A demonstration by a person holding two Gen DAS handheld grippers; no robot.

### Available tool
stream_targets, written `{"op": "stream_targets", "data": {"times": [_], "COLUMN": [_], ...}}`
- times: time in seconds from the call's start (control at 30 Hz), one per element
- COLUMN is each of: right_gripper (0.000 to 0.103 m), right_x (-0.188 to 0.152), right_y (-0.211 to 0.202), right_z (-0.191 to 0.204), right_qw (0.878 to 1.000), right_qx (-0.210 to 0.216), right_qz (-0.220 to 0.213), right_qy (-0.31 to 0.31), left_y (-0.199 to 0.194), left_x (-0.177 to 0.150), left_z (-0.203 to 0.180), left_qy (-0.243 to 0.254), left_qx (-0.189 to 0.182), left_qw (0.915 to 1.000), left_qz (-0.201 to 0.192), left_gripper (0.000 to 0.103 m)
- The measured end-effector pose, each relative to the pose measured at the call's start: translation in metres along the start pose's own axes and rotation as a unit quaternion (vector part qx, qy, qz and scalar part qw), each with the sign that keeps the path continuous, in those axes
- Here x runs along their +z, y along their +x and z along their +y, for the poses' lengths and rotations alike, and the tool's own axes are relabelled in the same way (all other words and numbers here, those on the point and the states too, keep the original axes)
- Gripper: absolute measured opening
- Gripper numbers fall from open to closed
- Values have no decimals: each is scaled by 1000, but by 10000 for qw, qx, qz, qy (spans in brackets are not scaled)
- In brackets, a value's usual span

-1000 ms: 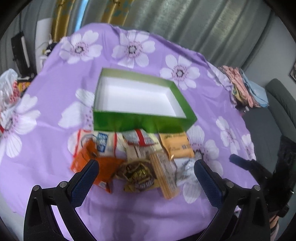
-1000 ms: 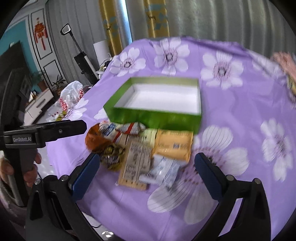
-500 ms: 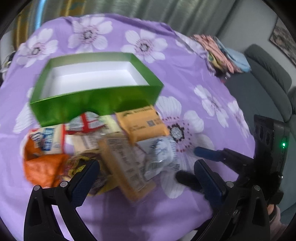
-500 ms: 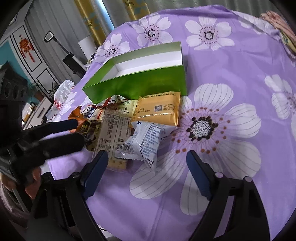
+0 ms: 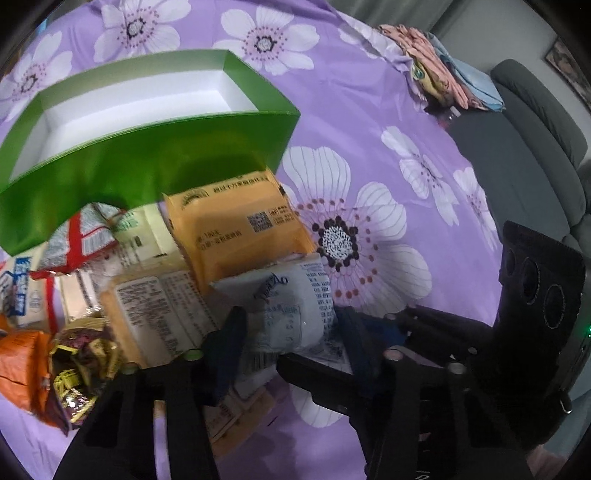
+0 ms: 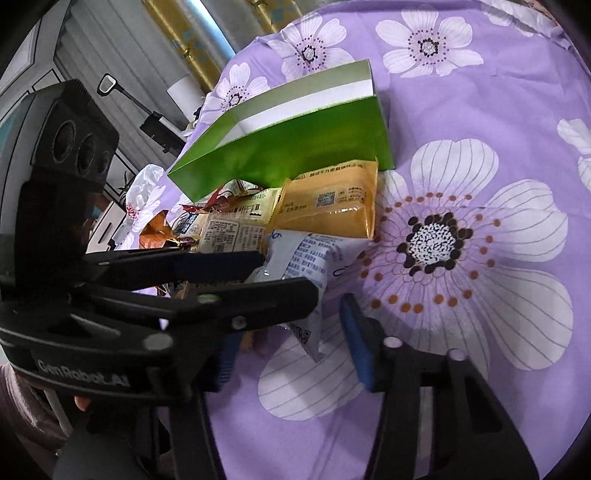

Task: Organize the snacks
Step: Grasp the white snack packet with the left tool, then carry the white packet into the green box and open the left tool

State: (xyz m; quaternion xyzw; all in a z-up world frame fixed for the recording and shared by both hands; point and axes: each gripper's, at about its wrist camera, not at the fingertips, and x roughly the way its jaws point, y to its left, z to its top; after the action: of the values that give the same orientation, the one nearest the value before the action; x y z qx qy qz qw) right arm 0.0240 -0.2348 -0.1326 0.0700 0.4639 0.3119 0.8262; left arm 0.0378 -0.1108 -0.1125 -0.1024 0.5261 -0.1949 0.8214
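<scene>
A purple cloth (image 5: 369, 122) with white flowers covers the tabletop. In the upper left of the left wrist view stands one green box (image 5: 147, 166) with a white inside, open and with nothing in it. Below it, in the centre and lower left, lies the pile of snacks, touching and overlapping each other. I count about seven: one yellow pack (image 5: 236, 225) with a QR code and small Chinese writing against the box wall, one white pack (image 5: 291, 306), one beige pack (image 5: 162, 314) with a printed table, one red-and-white pack (image 5: 81, 236), one blue-and-white pack (image 5: 22, 291), one orange pack (image 5: 18, 365) and one dark gold-trimmed pack (image 5: 81, 362). The small writing cannot be read.

The left tongs (image 5: 291, 336) are closed on the white pack, their dark pads pressing both sides of it. In the right wrist view the left tongs (image 6: 288, 273) cross the frame from the left and hide part of the pile; their body carries the words "GenRobot.AI". The right tongs (image 6: 291, 350) are spread apart, holding nothing, and stand around the lower corner of the white pack (image 6: 310, 266).

At the upper right of the left wrist view lie folded clothes (image 5: 436, 59) and a grey sofa (image 5: 535, 122). Curtains (image 6: 207, 33) and a white bag (image 6: 144, 192) show at the upper left of the right wrist view.
</scene>
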Motion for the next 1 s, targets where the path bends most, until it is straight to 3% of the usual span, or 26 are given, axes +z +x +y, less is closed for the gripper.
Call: {"op": "stream_targets", "data": {"times": [0.07,0.27,0.63,1.0], "right_gripper": [37,30,29,29], "right_x": [-1,-2,26,89], "right_y": [3,4,-34,-17], "right_z": [-1,0,30,64], "right_qw": [10000,9999,9963,9882], "right_qx": [63,91,85,144], "right_qz": [49,-29,-595,-905], "right_qy": [-39,-97,-608,-1229], "left_y": [1,-4,-61,-91], "left_x": [0,0,19,67], "left_z": [1,-1,-4,35], "left_qy": [-31,-5,169,-52], "left_qx": [0,-36,-132,78], "left_qw": [10000,10000,9956,9889], "left_qz": [0,-90,-913,-1485], "left_gripper": [48,45,45,45]}}
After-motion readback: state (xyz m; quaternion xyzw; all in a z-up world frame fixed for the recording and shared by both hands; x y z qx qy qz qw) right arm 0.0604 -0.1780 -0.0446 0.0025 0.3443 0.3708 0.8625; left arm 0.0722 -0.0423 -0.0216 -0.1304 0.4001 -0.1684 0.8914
